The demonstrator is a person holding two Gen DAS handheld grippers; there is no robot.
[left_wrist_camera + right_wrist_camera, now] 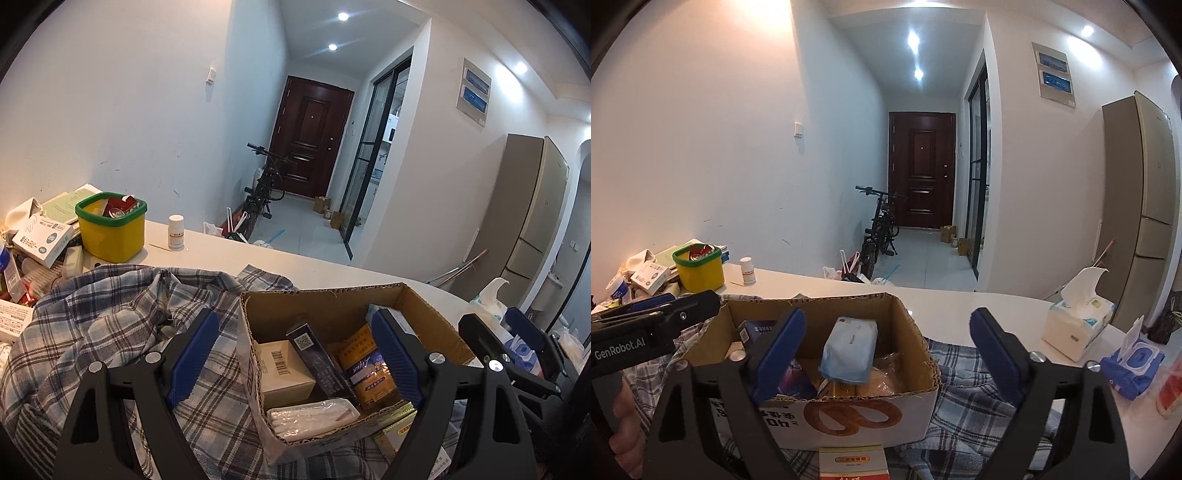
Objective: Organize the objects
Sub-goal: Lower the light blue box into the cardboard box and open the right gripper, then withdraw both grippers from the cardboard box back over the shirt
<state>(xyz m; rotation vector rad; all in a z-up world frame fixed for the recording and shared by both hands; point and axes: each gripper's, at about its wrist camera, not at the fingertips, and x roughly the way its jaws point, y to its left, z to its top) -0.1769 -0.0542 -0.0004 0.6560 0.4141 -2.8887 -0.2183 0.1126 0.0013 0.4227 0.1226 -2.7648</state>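
Your right gripper (886,354) jaws stand apart, nothing clamped; soft blue-white pack (849,349) sits tilted in the corrugated cardboard box (916,402). Left gripper (295,354) is also apart over the box on the plaid cloth (110,314). White tabletop (979,306) is bare beyond the box's far rim.

recessed ceiling lights (913,38) flared and lit the room evenly; fisheye bent the edges, corners fell black, focus stayed sharp.

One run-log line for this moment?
left gripper: open, empty | right gripper: open, empty | light-blue packet: in cardboard box | box on plaid cloth
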